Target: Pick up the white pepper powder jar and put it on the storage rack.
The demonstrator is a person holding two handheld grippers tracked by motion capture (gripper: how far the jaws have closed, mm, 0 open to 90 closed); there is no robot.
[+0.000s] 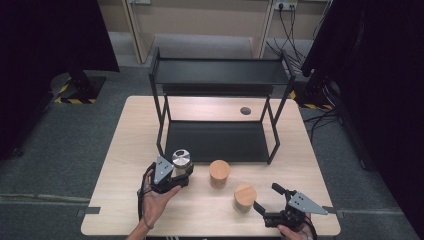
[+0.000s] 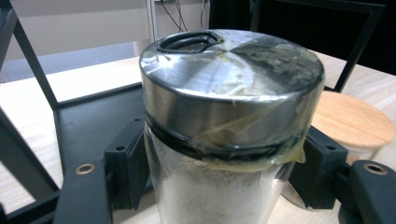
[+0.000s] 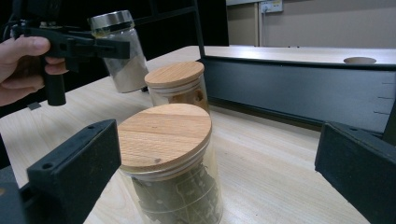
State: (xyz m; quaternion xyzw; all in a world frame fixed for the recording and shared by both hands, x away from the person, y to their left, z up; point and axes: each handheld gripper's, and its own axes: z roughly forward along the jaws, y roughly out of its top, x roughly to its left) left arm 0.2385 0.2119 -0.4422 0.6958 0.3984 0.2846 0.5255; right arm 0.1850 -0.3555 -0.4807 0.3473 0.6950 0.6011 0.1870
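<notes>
While tilted, the left tool [image 1: 176,172] grips the steel-lidded jar [image 1: 181,161] above the table [image 1: 125,150]

— On view? Light wooden table [image 1: 150,200] on grey carpeted floor [image 1: 60,150], with a round cable hole [image 1: 245,110] near the far edge.

— Standing on it? Black two-level metal rack [image 1: 220,140] across the far half, feet on the tabletop, both shelves bare. Just in front, near the lower shelf's edge, a glass jar with wooden lid [image 1: 219,173]. Closer to the near edge and slightly right, a second wooden-lidded jar [image 1: 244,198], apart from the first.
</notes>
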